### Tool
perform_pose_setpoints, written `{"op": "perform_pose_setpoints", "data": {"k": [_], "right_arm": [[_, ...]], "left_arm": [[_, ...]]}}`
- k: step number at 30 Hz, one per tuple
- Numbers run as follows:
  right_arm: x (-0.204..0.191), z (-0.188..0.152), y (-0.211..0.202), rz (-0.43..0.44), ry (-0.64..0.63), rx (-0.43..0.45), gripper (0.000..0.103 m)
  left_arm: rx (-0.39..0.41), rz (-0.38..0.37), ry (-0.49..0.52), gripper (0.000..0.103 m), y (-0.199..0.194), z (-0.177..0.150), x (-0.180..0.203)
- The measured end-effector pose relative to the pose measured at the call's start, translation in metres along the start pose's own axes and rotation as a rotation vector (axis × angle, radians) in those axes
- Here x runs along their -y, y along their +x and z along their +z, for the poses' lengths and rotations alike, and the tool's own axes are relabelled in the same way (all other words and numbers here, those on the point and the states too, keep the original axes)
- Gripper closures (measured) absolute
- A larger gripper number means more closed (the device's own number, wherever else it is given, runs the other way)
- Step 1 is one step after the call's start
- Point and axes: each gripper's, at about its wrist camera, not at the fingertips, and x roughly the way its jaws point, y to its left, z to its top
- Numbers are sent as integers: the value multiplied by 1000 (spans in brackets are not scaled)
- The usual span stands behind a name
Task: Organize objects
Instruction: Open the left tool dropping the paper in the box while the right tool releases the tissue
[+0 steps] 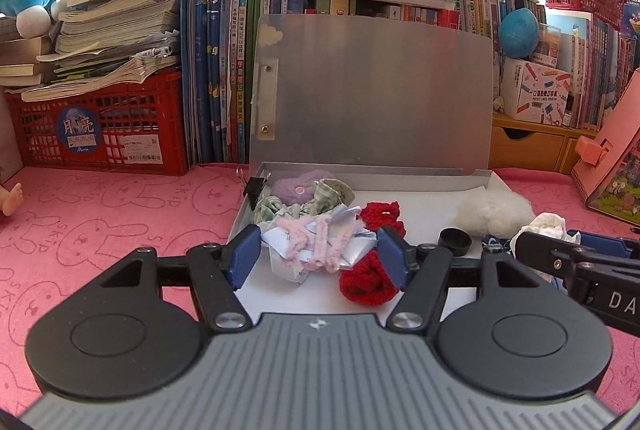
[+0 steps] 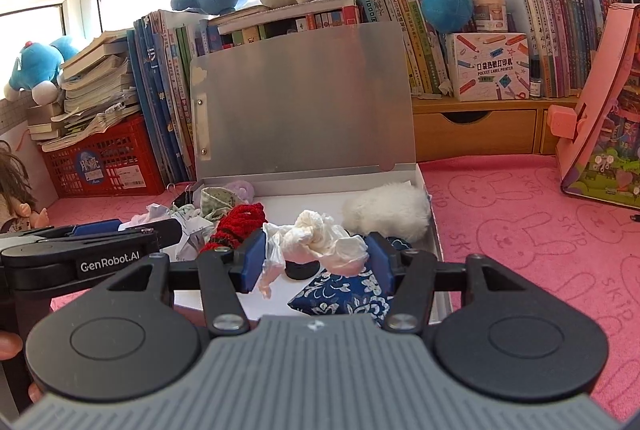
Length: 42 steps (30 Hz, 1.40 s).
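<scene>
— Pink rabbit-print table mat [image 1: 100, 222] underneath, books stacked along the top of both views. What has each claw got?

— Left gripper [image 1: 318, 254], lower centre of its view, is clamped on a crumpled white paper wad wrapped in pink fuzzy pipe cleaner [image 1: 316, 246]. Right gripper [image 2: 316, 258] pinches a crumpled white tissue [image 2: 320, 242].

— And around them?

— Both loads hang over the open silver metal box [image 1: 372, 98]. Inside lie red crocheted yarn pieces [image 1: 368, 278], a black round cap [image 1: 455, 240], a white fluffy ball [image 2: 388, 210] right of centre, and a blue floral fabric pouch [image 2: 344, 296].
</scene>
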Motion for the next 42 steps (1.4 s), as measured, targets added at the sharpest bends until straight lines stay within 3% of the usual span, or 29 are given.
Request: {"op": "perform_pose_setpoints", "data": {"k": [13, 33, 42], "right_arm": [[1, 2, 26, 15, -11, -26, 43], [-3, -11, 48, -5, -35, -70, 40], [-2, -10, 42, 1, -19, -59, 30]], "left_arm": [[-39, 20, 30, 34, 32, 0, 1], [-60, 32, 48, 33, 45, -8, 4], [-68, 29, 61, 19, 42, -10, 6]]}}
